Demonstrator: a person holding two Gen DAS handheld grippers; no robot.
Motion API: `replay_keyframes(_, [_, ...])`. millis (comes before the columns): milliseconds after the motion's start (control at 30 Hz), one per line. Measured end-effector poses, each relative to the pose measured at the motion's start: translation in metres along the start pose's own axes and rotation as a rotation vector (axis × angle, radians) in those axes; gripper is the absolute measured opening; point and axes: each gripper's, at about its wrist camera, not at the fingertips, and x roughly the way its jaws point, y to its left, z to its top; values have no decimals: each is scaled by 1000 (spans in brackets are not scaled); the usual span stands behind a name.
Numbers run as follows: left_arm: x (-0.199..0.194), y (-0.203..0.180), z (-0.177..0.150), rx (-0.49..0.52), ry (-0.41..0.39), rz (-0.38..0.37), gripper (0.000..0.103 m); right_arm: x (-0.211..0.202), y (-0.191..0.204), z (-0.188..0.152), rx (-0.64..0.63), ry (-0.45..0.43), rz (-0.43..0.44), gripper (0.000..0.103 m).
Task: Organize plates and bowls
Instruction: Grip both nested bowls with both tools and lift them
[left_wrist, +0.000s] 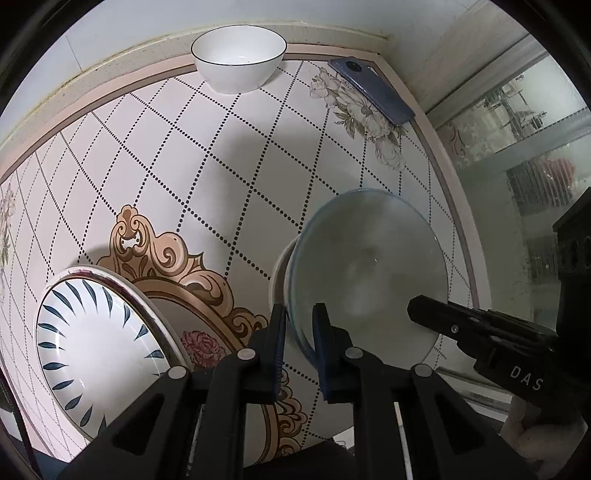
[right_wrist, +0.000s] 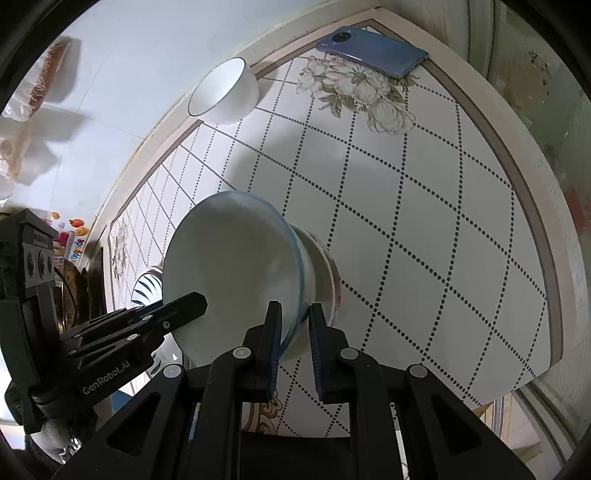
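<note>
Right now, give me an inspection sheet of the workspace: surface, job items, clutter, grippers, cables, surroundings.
Surface: round table with dotted diamond grid and floral prints.
Job's things: pale blue-rimmed shallow bowl stacked on another bowl; white bowl with thin dark rim at the far edge; white plate with blue leaf strokes at the near left.
Clutter: blue smartphone lying face down at the far edge.
Grippers: left gripper and right gripper each straddle the shallow bowl's rim; pads not pressed together.
Cables: dark cable at the lower left.
Surroundings: pale wall, glass-fronted cabinet on the right.
</note>
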Motion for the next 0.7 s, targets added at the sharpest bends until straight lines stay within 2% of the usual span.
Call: replay_keyframes(700, [19, -3, -5, 13, 30, 53, 12, 17, -4, 3, -18, 43, -34, 16])
